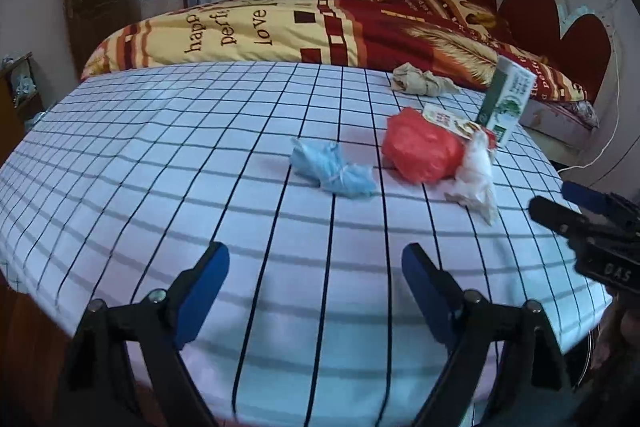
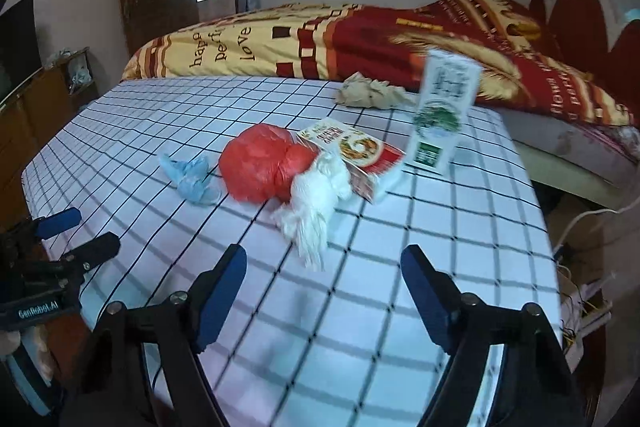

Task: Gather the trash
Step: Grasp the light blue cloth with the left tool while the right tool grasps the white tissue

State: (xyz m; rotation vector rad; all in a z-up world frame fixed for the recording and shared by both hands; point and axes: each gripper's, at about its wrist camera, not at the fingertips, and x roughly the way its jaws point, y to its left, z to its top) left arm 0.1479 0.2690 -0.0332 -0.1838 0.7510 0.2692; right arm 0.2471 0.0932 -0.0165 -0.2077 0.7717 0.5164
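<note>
Currently both grippers hang over the near edge of the checked tabletop (image 1: 160, 155). Left gripper (image 1: 316, 267): jaws wide apart, nothing between them. Right gripper (image 2: 324, 267): same, empty. Trash sits toward the far right corner: blue wad (image 1: 332, 167), red bag (image 1: 420, 147) touching white tissue (image 1: 476, 175), flat carton (image 2: 356, 147), upright green-white carton (image 2: 440, 115), beige wad (image 1: 420, 81) at the far edge.

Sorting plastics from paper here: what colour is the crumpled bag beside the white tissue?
Red: the crumpled bag shows best in the right wrist view, touching the white tissue.
</note>
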